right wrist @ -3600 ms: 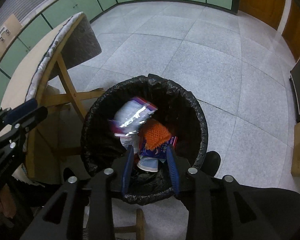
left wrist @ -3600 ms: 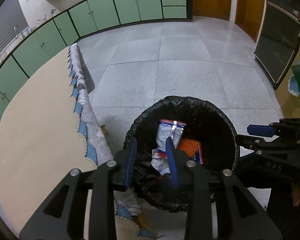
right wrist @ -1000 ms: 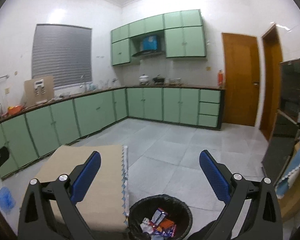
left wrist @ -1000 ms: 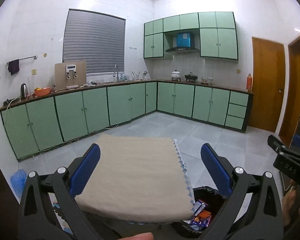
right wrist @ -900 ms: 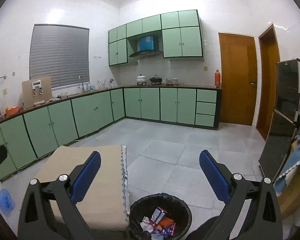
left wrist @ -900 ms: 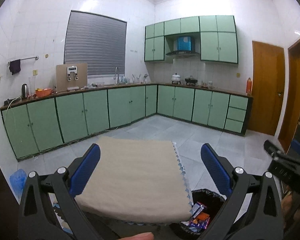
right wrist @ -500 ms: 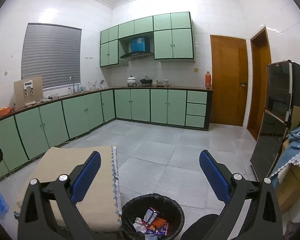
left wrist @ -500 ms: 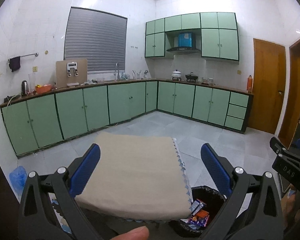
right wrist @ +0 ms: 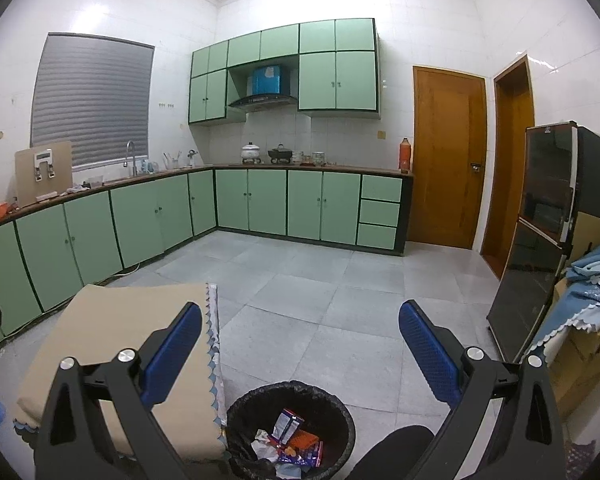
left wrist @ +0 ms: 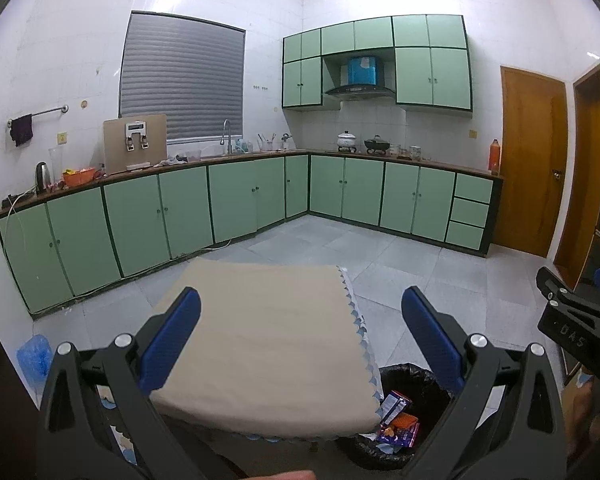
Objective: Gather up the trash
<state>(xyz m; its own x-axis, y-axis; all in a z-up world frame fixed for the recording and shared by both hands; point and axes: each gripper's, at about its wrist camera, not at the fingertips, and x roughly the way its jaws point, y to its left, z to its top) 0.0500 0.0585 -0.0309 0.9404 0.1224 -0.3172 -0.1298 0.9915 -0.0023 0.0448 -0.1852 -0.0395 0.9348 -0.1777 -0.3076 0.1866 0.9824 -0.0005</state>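
Both grippers held level, looking across kitchen. Left gripper [left wrist: 300, 312]: fingers [left wrist: 172, 340] spread wide apart, nothing between them. Right gripper [right wrist: 300, 328]: fingers [right wrist: 426, 352] likewise wide apart, empty. Right gripper's black frame also shows at the right edge of left wrist view.

Trash bin [right wrist: 236, 416], round w/ black liner, sits on grey tile floor [right wrist: 320, 280] just beside the right edge of the counter [left wrist: 268, 320], which is covered w/ a beige cloth that has a blue scalloped trim. Trash [right wrist: 290, 440] is inside the bin: purple/white snack wrappers, an orange piece, crumpled white bits. In left wrist view the bin [left wrist: 432, 376] is partly tucked behind the counter's near corner, wrappers [left wrist: 398, 420] visible inside.

Bkgd: green base cabinets [left wrist: 180, 208] in an L along two walls, green upper cabinets, range hood [right wrist: 262, 100], pots on stove, sink tap under a shuttered window [left wrist: 182, 76]. Two wooden doors [right wrist: 448, 156] at right; dark glossy fridge [right wrist: 540, 232] nearer, blue cloth [right wrist: 592, 284] piled beside it.
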